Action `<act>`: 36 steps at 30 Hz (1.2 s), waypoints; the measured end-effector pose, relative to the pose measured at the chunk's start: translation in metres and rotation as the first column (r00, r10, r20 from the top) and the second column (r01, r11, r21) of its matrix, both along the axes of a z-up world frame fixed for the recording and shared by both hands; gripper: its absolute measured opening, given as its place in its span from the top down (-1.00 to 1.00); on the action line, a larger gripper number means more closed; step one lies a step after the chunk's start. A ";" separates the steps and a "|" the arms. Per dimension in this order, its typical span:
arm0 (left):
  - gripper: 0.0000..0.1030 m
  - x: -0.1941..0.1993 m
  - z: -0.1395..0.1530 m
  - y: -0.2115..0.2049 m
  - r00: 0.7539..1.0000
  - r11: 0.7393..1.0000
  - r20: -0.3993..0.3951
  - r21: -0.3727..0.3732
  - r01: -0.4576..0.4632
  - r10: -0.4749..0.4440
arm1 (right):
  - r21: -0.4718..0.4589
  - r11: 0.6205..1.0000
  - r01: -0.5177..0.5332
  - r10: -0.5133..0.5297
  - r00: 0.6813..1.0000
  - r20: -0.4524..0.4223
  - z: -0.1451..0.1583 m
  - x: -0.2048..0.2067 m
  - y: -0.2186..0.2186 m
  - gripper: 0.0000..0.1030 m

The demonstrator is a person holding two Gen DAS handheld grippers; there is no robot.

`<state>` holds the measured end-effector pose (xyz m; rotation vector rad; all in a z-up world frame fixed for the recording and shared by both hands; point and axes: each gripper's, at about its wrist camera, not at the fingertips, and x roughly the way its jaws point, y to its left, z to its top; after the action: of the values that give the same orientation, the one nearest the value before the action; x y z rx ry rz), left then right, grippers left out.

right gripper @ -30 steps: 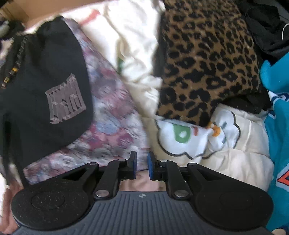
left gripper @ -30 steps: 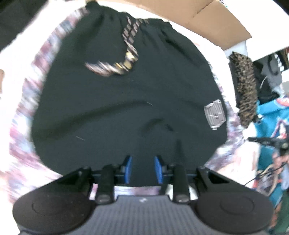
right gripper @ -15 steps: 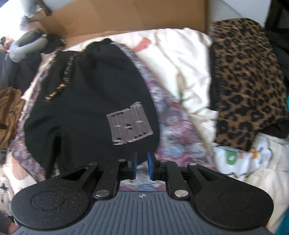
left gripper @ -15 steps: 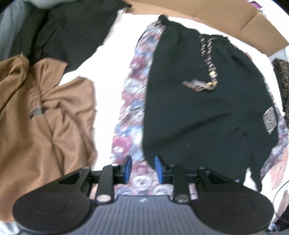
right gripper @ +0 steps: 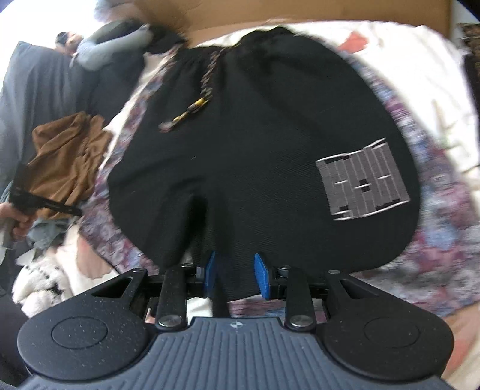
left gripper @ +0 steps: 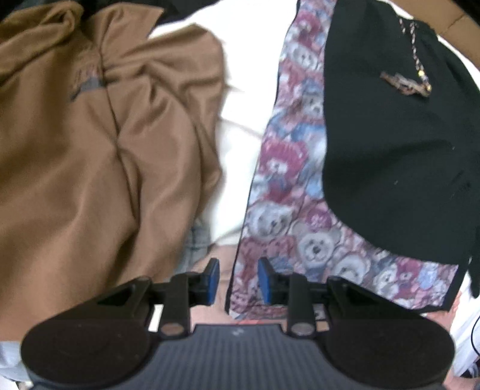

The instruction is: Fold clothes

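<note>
Black shorts with a grey woven patch and a patterned drawstring lie flat on a teddy-bear print cloth. My right gripper hangs over the shorts' lower hem near the crotch. Its jaws are opening, with black fabric beneath the gap and no pad pressing on it. My left gripper points straight down at the bear cloth's near left corner. It stands open, the cloth's edge running under the gap. The shorts fill the right side of the left wrist view.
A crumpled brown garment lies left of the bear cloth on white bedding. Cardboard stands behind the shorts. Grey clothes and a white fluffy item sit at the left. A hand holds the left gripper.
The left gripper slid left, from over the black shorts to the bear cloth's corner, bringing the brown garment into view. The right gripper swung left from the leopard cloth onto the shorts, and its jaws widened.
</note>
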<state>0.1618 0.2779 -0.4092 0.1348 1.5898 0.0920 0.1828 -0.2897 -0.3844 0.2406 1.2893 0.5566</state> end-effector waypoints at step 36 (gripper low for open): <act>0.92 -0.022 0.001 0.012 0.998 1.000 -0.053 -0.008 0.015 -0.016 | 0.215 0.976 -0.030 0.104 0.934 -0.342 -0.089 -0.033 0.116 1.00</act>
<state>0.1402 0.2902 -0.4080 0.1444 1.6419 0.0704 0.1502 -0.1738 -0.4730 0.4879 1.5919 0.7312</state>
